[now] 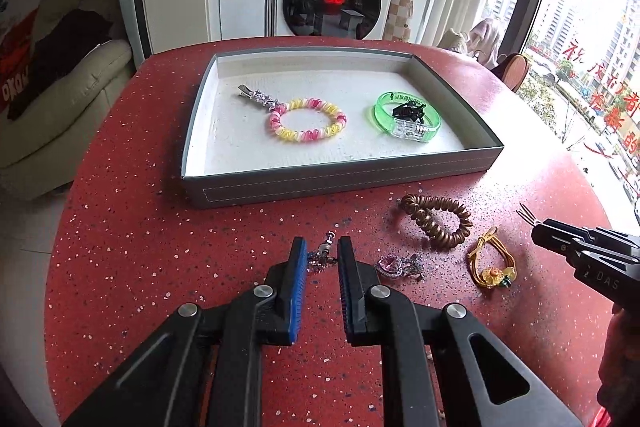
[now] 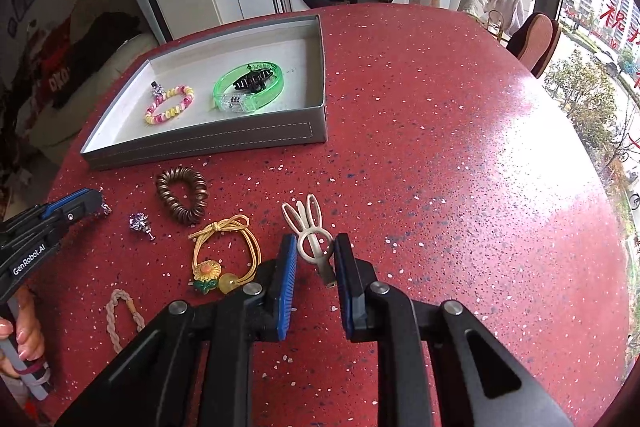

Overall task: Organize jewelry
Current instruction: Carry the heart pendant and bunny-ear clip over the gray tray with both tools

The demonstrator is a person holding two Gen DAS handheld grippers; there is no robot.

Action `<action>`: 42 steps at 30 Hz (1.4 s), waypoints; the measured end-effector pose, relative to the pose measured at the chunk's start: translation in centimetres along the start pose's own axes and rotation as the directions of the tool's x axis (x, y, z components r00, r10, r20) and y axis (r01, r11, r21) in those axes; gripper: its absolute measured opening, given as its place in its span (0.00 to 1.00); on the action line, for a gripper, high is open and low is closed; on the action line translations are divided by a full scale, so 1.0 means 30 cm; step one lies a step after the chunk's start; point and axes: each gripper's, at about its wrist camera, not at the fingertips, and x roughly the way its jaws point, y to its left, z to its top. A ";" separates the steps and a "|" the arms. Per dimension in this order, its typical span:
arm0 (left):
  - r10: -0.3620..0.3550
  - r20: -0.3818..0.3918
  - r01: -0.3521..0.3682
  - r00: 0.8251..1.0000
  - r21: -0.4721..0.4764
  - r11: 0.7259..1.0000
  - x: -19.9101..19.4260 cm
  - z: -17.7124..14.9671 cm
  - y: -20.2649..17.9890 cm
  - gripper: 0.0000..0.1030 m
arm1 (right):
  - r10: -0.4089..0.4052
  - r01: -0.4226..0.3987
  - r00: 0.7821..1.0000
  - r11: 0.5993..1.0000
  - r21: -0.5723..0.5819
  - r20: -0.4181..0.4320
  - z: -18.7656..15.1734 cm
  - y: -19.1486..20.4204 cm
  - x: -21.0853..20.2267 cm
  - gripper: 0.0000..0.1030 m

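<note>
Left wrist view — my left gripper [image 1: 322, 257] pinches a sparkly earring [image 1: 320, 255], right gripper [image 2: 316, 253] clamps the bunny clip [image 2: 306, 229] — tray [image 1: 340, 183] straight ahead, nearer the left.

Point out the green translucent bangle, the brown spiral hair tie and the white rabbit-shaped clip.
Green translucent bangle [image 1: 434, 115]: left wrist view, right side of band.
Brown spiral hair tie [image 2: 200, 195]: right wrist view, right coils.
White rabbit-shaped clip [image 2: 307, 215]: right wrist view, base of the ears.
</note>
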 end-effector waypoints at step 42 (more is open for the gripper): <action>0.048 0.081 -0.046 0.996 -0.031 0.998 0.187 0.421 0.089 0.33 | 0.074 -0.074 0.996 0.997 0.004 0.053 0.467 0.146 0.175 0.21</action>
